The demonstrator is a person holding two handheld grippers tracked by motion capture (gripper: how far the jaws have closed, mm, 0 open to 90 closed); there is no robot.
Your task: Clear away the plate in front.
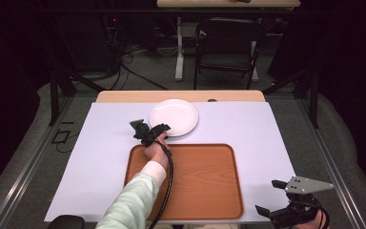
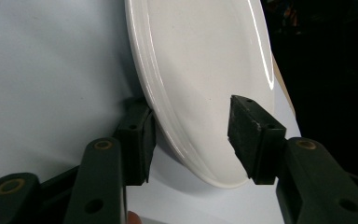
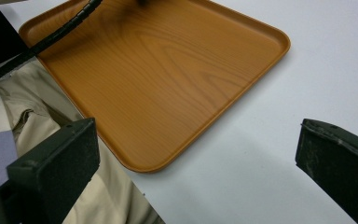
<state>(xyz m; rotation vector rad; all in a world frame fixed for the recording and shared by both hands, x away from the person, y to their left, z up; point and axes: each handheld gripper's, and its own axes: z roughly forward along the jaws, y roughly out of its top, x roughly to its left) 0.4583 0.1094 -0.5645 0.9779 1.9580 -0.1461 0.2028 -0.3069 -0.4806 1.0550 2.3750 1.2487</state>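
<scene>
Where the counter's near right corner drops away, right gripper (image 1: 269, 196) low at the edge, jaws spread wide with nothing between them, grey three-cornered plate on top. Off its left jaw, a wooden tray (image 1: 209, 191) flat on the white sheet (image 1: 100, 157) covering the counter, bare inside, rounded corner close to the near edge in the right gripper view (image 3: 177, 88). Across the tray's left part, a pale green sleeve (image 1: 131, 202) and a black cable (image 1: 167, 183) trailing back toward the bottom of the high view. Just past the tray's far left corner, a hand (image 1: 155, 150) around the left gripper (image 1: 167, 132). At that gripper's tips, the near rim of a white plate (image 1: 174, 117), one jaw under the rim's outer side, the other over the plate's inner face, a gap visible on the inner side, so spread around the rim rather than pinched tight (image 2: 200, 79). Plate resting on the sheet, centred beyond the tray. Farther off, a dark folding chair (image 1: 226, 47) on the floor.
</scene>
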